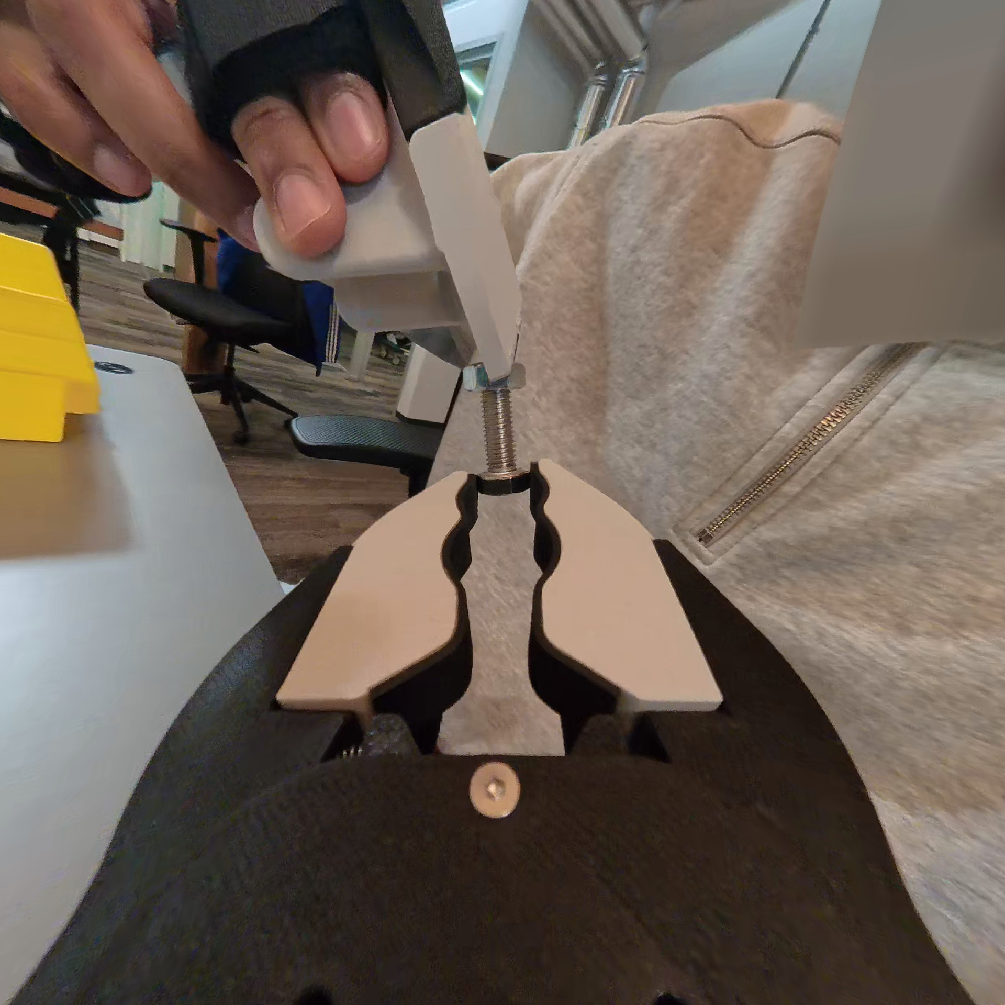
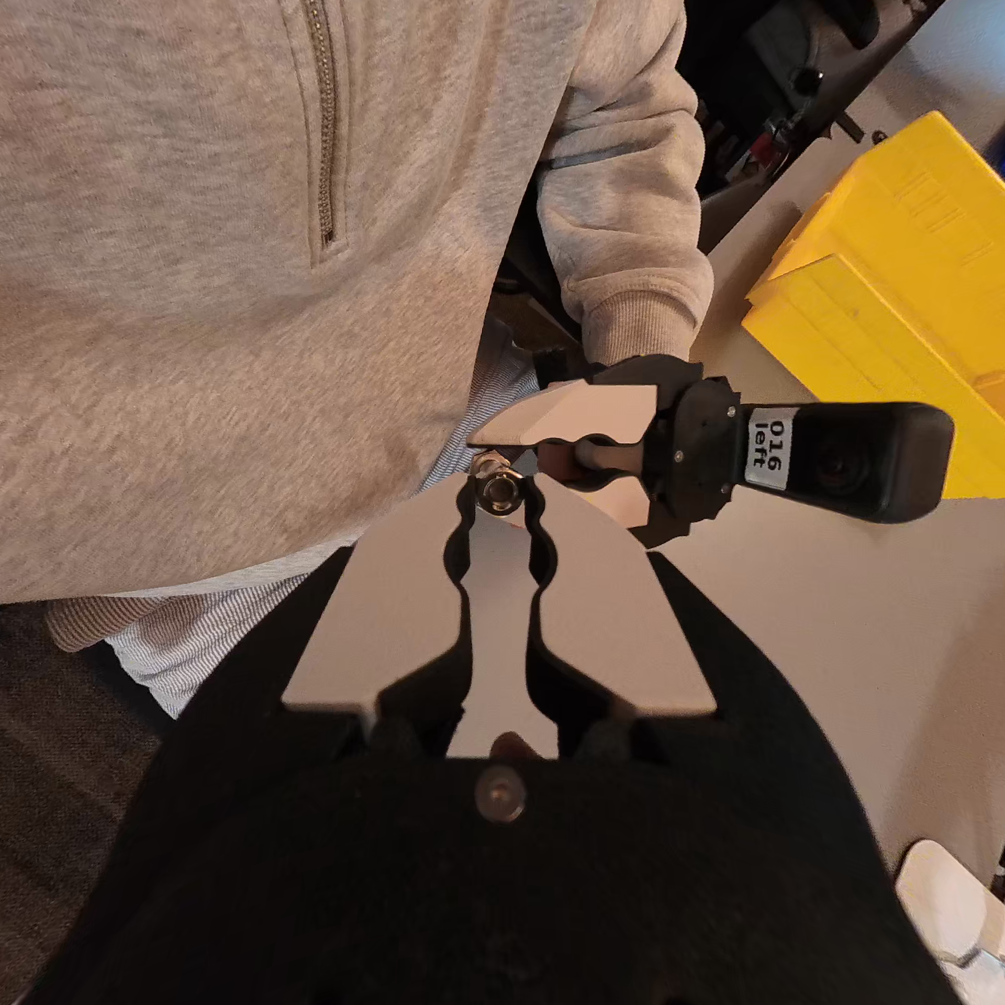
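A silver threaded bolt (image 1: 500, 435) is held between both grippers in mid-air, close to a person's beige zip sweatshirt (image 1: 734, 435). My left gripper (image 1: 503, 474) is shut on a dark nut (image 1: 503, 484) at the bolt's near end. My right gripper (image 1: 492, 371), held by a hand (image 1: 293, 179), comes down from the upper left and pinches the bolt's hex head (image 1: 492, 376). In the right wrist view my right gripper (image 2: 497, 489) is shut on the bolt head (image 2: 496, 492), seen end-on. The left gripper (image 2: 497, 459) reaches in from the right and meets it at the fingertips.
A yellow bin (image 1: 38, 348) stands on the white table (image 1: 81, 598) at the left; it also shows in the right wrist view (image 2: 897, 283). Black office chairs (image 1: 217, 315) stand on the wood floor behind. A white object (image 2: 946, 892) lies on the table at the lower right. Left and right tips are no more than a few centimetres apart.
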Tool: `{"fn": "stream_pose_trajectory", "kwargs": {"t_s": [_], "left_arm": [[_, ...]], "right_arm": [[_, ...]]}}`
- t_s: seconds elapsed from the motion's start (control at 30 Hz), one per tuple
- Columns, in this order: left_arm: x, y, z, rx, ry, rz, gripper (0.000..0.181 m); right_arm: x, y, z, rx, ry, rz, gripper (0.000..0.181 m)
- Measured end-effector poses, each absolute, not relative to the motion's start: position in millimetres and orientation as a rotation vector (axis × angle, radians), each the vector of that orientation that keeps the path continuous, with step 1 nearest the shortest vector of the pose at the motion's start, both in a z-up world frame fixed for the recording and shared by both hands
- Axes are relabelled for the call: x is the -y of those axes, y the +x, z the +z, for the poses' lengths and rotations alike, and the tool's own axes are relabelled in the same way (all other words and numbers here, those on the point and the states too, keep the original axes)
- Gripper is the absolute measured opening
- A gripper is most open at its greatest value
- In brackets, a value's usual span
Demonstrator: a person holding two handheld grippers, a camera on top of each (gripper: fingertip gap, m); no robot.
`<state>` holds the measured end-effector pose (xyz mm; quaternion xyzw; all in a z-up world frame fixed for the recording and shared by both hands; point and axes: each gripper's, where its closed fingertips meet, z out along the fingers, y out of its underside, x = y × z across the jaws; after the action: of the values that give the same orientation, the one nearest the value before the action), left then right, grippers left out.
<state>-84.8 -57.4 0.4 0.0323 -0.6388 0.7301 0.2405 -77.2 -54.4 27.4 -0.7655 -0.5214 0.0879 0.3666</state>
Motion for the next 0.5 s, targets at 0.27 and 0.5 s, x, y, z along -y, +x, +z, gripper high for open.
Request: {"fn": "stream_pose_trajectory", "kwargs": {"t_s": [0.27, 0.5], "left_arm": [[62.6, -54.3, -11.2, 1.983, 0.228, 2.165, 0.02], [50.7, -2.9, -24.5, 2.356, 0.544, 2.337, 0.02]], "right_arm": [[39.6, -49.4, 31.7, 1.122, -2.079, 0.11, 0.036], [35.7, -18.8, 22.3, 0.675, -2.415, 0.151, 0.041]]}}
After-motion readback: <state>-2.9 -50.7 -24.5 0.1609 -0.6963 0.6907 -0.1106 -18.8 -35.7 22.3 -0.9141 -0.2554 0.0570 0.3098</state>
